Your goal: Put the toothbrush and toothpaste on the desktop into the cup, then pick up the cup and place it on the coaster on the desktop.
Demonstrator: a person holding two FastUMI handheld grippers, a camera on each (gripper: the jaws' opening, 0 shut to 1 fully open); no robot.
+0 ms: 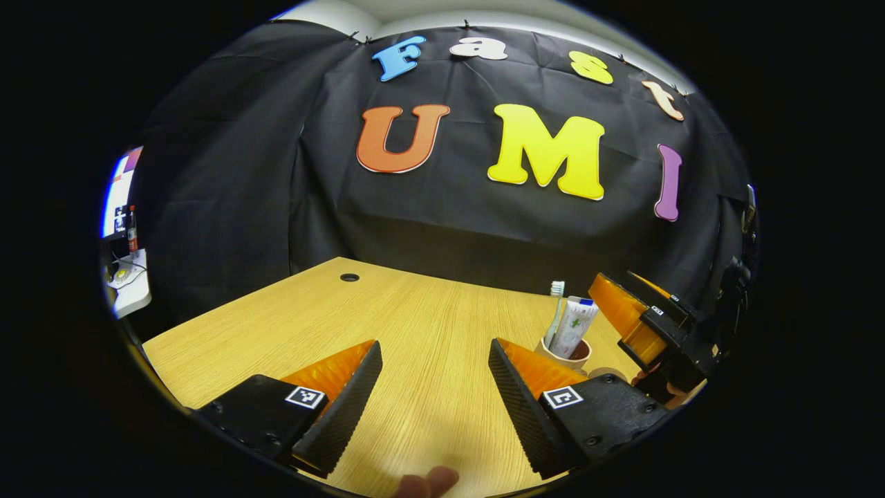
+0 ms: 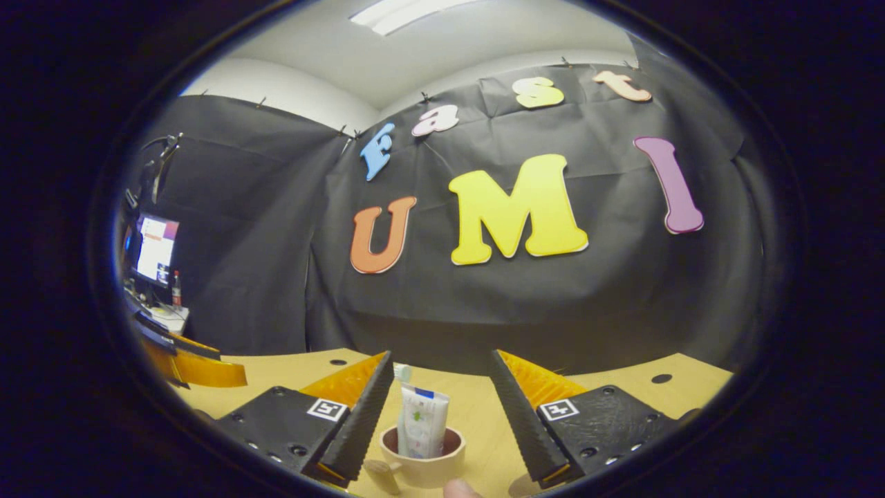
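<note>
- Cup point(image 2: 422, 456) on the desk point(image 2: 477, 415), low between the spread fingers of the right gripper point(image 2: 442, 415), untouched.
- Toothpaste point(image 2: 422, 430) and toothbrush point(image 2: 402, 373) upright inside.
- Left gripper point(image 1: 434, 387) released over bare wood, cup point(image 1: 568, 354) at 2 o'clock.

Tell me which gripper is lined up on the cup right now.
The right gripper: the cup holding the toothpaste sits between its open fingers. The left gripper faces bare desktop.

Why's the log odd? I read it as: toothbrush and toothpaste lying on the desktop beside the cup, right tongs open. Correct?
Not quite. The toothbrush and toothpaste already stand in the cup, as the left gripper view shows. The right tongs are open.
</note>
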